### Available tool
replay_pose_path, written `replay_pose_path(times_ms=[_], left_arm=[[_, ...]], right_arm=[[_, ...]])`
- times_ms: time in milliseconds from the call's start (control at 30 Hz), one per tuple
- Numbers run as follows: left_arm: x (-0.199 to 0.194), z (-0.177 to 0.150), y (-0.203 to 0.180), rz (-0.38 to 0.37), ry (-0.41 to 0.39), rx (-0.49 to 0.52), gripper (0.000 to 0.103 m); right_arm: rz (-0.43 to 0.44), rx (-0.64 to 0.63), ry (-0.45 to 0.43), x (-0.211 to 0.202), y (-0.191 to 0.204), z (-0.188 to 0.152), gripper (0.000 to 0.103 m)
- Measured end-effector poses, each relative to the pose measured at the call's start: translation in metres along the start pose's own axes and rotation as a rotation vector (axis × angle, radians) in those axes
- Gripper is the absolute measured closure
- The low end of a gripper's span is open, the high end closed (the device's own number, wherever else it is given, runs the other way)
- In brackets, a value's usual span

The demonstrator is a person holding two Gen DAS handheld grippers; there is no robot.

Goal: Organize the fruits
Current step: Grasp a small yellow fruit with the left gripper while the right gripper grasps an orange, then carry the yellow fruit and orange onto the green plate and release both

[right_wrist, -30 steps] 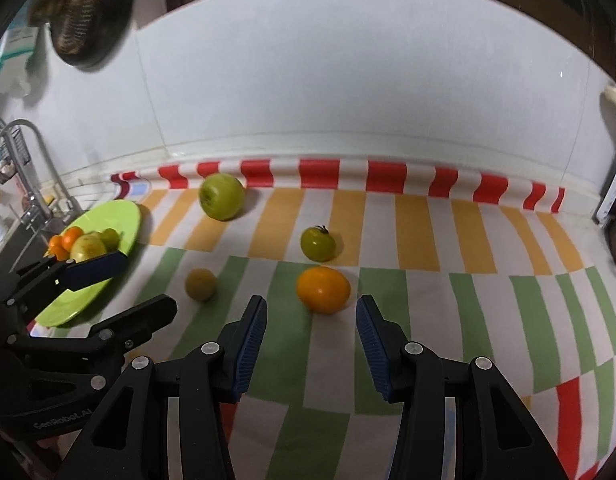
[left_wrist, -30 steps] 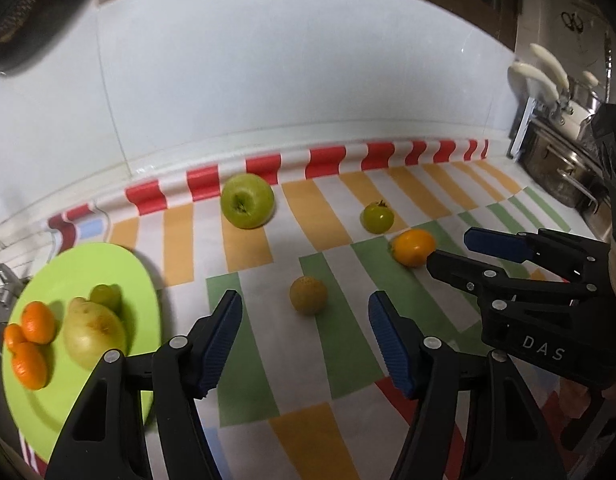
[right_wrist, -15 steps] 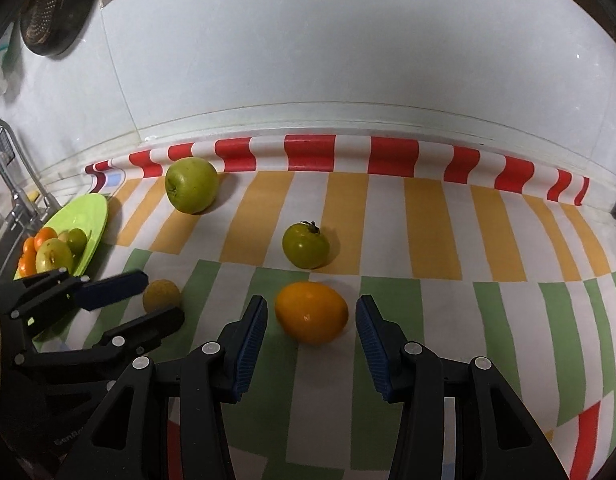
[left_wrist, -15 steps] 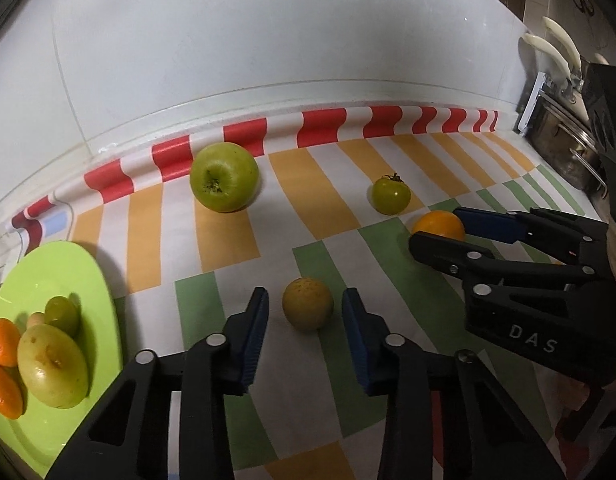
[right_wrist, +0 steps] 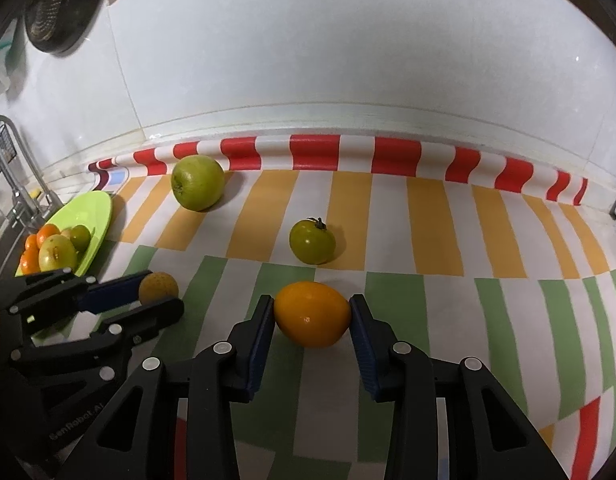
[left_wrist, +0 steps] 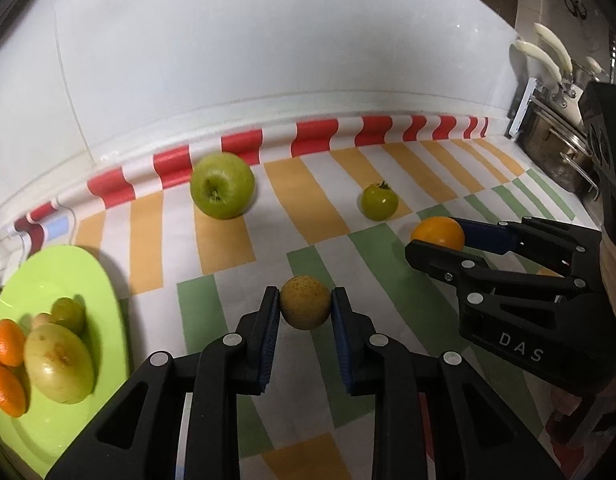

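My left gripper (left_wrist: 305, 305) is shut on a small speckled yellow-brown fruit (left_wrist: 305, 302) that rests on the striped cloth; it also shows in the right wrist view (right_wrist: 157, 286). My right gripper (right_wrist: 312, 314) is shut on an orange fruit (right_wrist: 312, 314), also on the cloth, seen in the left wrist view (left_wrist: 438, 232) too. A green apple (left_wrist: 222, 185) lies near the back wall, and a green tomato (left_wrist: 379, 201) sits to its right. A lime green plate (left_wrist: 87, 280) at the left holds a pear, small oranges and a small green fruit.
A red and white striped cloth edge (right_wrist: 314, 152) runs along the white wall. Steel pots (left_wrist: 556, 148) stand at the far right. A sink tap and rack (right_wrist: 7, 184) stand left of the plate (right_wrist: 95, 210). A dark pan (right_wrist: 63, 4) hangs on the wall.
Both grippers moved forward and closed: the left onto the speckled fruit, the right onto the orange fruit. The other fruits have not moved.
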State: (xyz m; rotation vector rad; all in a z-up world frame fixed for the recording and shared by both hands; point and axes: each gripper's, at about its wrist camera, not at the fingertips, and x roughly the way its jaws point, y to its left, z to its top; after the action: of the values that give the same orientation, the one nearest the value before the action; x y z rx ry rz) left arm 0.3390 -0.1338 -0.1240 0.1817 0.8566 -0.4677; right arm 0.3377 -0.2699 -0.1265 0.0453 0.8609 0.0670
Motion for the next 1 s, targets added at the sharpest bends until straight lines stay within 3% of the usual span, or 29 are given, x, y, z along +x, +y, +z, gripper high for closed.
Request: replay_pose_path(times_ms=[567,1000], left_arm=[[-0.068,-0.003,-0.004,0.007,-0.114,-0.011,0.077],[-0.122,-0.013,0.013,0.069,-0.195,-0.052,0.077]], right_arm=[[0.025,-0.016,-0.120,-0.075,0.022,-0.001,0.064],[0.078,-0.058,-0.179,-0.110,0.052,-0.001,0.064]])
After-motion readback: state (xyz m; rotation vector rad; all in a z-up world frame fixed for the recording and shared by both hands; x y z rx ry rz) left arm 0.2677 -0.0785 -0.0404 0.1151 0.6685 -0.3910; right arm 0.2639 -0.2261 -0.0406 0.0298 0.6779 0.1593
